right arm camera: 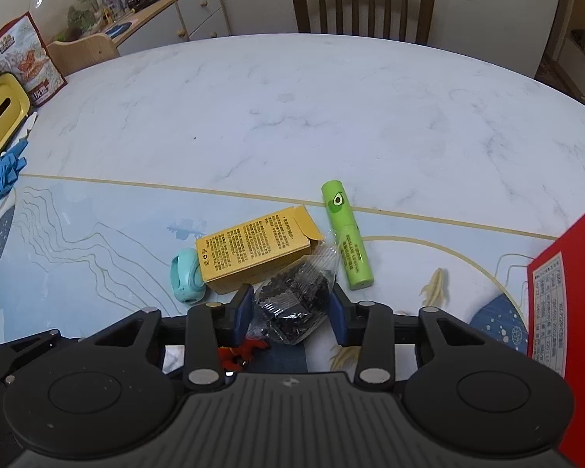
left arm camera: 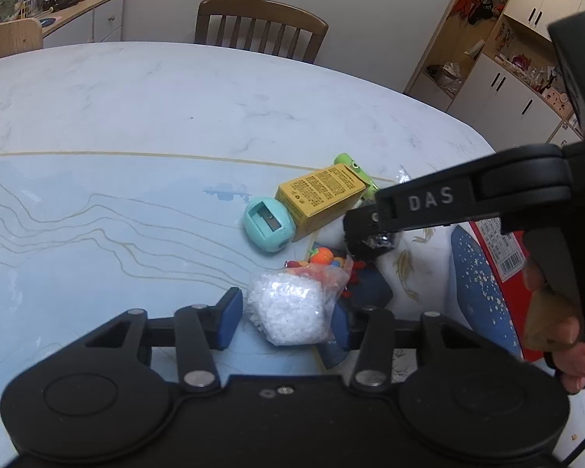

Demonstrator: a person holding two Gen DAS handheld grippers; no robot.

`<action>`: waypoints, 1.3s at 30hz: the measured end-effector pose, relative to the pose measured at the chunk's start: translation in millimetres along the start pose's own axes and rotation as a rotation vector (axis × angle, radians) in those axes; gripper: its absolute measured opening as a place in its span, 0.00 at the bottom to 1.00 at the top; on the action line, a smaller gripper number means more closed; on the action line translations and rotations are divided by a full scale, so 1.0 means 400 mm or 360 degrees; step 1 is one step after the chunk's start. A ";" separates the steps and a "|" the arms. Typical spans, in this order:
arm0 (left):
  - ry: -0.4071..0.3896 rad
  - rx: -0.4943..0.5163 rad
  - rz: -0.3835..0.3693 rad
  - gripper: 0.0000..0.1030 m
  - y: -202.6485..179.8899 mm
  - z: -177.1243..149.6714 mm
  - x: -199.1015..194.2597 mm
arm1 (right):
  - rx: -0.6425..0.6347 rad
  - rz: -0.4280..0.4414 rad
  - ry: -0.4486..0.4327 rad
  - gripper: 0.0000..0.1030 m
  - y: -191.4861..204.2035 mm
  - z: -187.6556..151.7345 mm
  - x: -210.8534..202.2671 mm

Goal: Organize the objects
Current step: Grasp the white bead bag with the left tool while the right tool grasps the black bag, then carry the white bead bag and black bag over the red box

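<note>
Bag of small black pieces (right arm camera: 292, 304) sits between the blue pads (right arm camera: 242, 308) of the right tool (right arm camera: 290, 310), which press against both its sides, so this tool is closed on it; in the left wrist view the same tool (left arm camera: 364, 230) shows a dark crinkled lump at its tip. The bag lies just in front of the yellow carton (right arm camera: 253, 251), which rests flat on the worktop (right arm camera: 292, 117) with its end flap open. A teal pencil sharpener (right arm camera: 187, 277) touches the carton's left end, and a green avocado-print tube (right arm camera: 345, 234) lies just to its right.

The left tool (left arm camera: 284, 314) stands open, its pads well apart, with a clear bag of white beads (left arm camera: 288, 310) lying between them on the worktop, not squeezed. Behind it, a second clear bag holds small coloured toy pieces (left arm camera: 323, 259), partly hidden by the white bag.

A red box (right arm camera: 565, 312) is cut off at the right edge. A hand (left arm camera: 561, 335) grips the right tool's handle.
</note>
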State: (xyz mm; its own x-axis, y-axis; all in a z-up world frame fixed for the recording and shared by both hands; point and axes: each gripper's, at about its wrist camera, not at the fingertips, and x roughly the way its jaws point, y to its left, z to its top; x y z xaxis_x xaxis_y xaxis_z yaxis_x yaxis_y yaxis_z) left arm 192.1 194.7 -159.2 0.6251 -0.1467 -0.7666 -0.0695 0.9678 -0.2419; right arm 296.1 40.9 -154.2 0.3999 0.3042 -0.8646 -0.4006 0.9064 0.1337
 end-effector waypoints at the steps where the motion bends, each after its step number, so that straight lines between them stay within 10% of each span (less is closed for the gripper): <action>1: 0.0000 0.0000 0.0003 0.42 -0.002 0.000 -0.002 | 0.0005 0.0003 -0.0002 0.36 -0.001 -0.003 -0.006; 39: -0.0034 0.0088 -0.0114 0.39 -0.207 0.047 -0.208 | 0.0158 0.0120 -0.0230 0.35 -0.153 -0.154 -0.419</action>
State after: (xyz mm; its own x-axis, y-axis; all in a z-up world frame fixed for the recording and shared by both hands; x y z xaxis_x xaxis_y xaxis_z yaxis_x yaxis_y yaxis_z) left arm 160.5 130.7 -64.2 0.6436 -0.2124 -0.7353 0.0186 0.9648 -0.2623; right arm 202.7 -83.7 -47.4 0.4891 0.4051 -0.7724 -0.3533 0.9017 0.2492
